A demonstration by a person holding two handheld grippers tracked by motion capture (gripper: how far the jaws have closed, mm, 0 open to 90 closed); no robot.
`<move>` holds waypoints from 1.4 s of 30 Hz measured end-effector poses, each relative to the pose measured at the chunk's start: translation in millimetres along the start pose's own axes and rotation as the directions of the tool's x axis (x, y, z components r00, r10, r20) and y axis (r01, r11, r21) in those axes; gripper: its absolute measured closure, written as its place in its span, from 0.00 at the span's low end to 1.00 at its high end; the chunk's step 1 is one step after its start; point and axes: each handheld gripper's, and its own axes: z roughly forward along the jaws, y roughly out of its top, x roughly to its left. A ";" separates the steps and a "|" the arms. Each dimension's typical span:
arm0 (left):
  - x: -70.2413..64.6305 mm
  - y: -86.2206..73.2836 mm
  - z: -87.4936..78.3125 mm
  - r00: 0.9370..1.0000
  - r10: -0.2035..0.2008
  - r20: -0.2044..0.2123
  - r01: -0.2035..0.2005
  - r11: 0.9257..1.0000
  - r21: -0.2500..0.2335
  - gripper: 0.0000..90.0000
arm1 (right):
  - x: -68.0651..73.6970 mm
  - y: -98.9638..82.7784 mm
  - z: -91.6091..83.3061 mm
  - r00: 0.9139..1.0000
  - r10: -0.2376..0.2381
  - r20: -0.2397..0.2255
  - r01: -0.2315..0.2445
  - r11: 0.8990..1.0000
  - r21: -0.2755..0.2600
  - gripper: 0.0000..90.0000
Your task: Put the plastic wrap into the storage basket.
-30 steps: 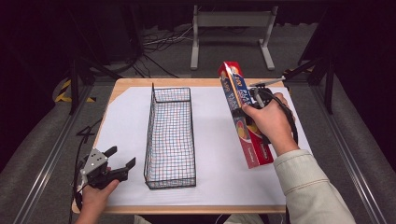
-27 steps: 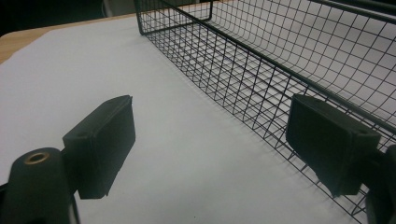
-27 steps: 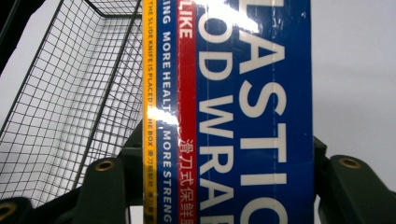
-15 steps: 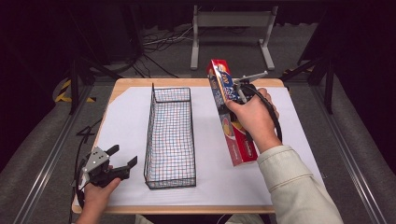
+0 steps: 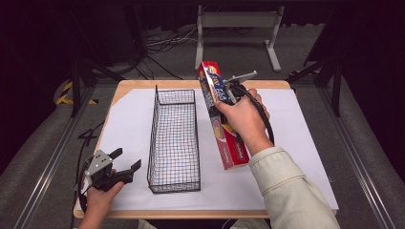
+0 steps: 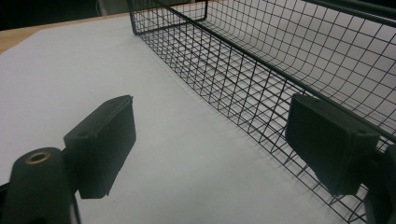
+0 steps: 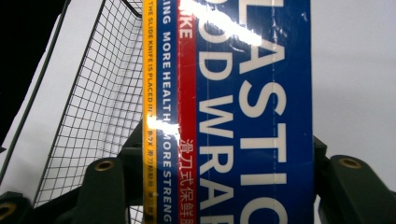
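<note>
While the right gripper [image 5: 223,93] clamps the wrap box [image 5: 223,125] across its width, the box hangs lifted above the paper [image 5: 296,143], just right of the basket [image 5: 174,138] and apart from it. In the right gripper view the jaws press both long faces of the box [image 7: 252,116], with the basket mesh [image 7: 93,107] showing off to one side. The box's long axis runs roughly parallel to the basket's long axis, its far end tipped up and leaning slightly toward the basket's far right corner, its near end lower and farther from the basket.

That alignment is what the coming move likely turns on: the box probably goes into the basket, and since both lie lengthwise the same way, a sideways carry over the basket's right wall and a lowering would seem enough, with little turning needed. The box looks nearly as long as the basket, so its ends would have to clear both short walls.

At the basket's near left corner, the left gripper [image 5: 125,162] rests low with jaws wide and holding nothing; the left gripper view has them pointing along the basket's left wall [image 6: 261,98]. The right hand [image 5: 243,119] is the one placed to act.
</note>
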 end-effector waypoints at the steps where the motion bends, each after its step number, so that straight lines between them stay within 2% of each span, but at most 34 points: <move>1: 0.2 0.1 -0.2 1.000 -0.001 0.001 0.001 1.000 0.001 0.19 | 2.2 1.0 1.6 1.000 0.005 -0.001 -0.005 1.000 0.000 0.46; 7: 0.9 -0.2 -1.4 1.000 -0.004 0.001 0.004 1.000 -0.001 0.19 | 17.2 6.4 9.5 1.000 0.008 0.003 -0.009 1.000 0.023 0.46; 12: 2.6 -2.3 -4.3 1.000 -0.009 -0.008 0.009 1.000 0.000 0.19 | 32.4 11.1 17.5 0.999 0.031 -0.016 -0.031 0.999 0.028 0.46; 17: 3.5 -3.7 -8.7 1.000 -0.010 -0.016 0.010 1.000 -0.003 0.19 | 41.7 12.7 22.8 0.999 0.043 -0.024 -0.042 0.998 0.039 0.46; 23: 3.8 -5.0 -12.0 1.000 -0.016 -0.022 0.016 1.000 -0.005 0.19 | 56.4 11.7 29.8 0.999 0.033 -0.033 -0.031 0.999 0.044 0.46; 29: 4.0 -5.5 -13.9 1.000 -0.019 -0.025 0.018 1.000 -0.010 0.19 | 66.5 11.6 35.1 0.997 0.050 -0.056 -0.048 0.998 0.032 0.46; 30: 4.1 -5.6 -14.4 0.999 -0.022 -0.026 0.021 1.000 -0.009 0.19 | 71.5 11.4 36.2 0.996 0.057 -0.063 -0.057 0.998 0.013 0.46; 33: 4.0 -5.6 -14.9 0.999 -0.020 -0.026 0.020 1.000 -0.010 0.19 | 75.9 11.3 37.3 0.996 0.063 -0.069 -0.063 0.998 0.003 0.45; 38: 4.1 -5.9 -16.0 0.999 -0.017 -0.028 0.016 1.000 -0.011 0.19 | 84.6 9.8 44.5 0.995 0.072 -0.068 -0.072 0.997 0.007 0.46; 42: 4.6 -5.3 -16.4 0.999 -0.021 -0.028 0.020 1.000 -0.015 0.19 | 89.6 6.8 54.5 0.992 0.089 -0.084 -0.089 0.996 0.005 0.45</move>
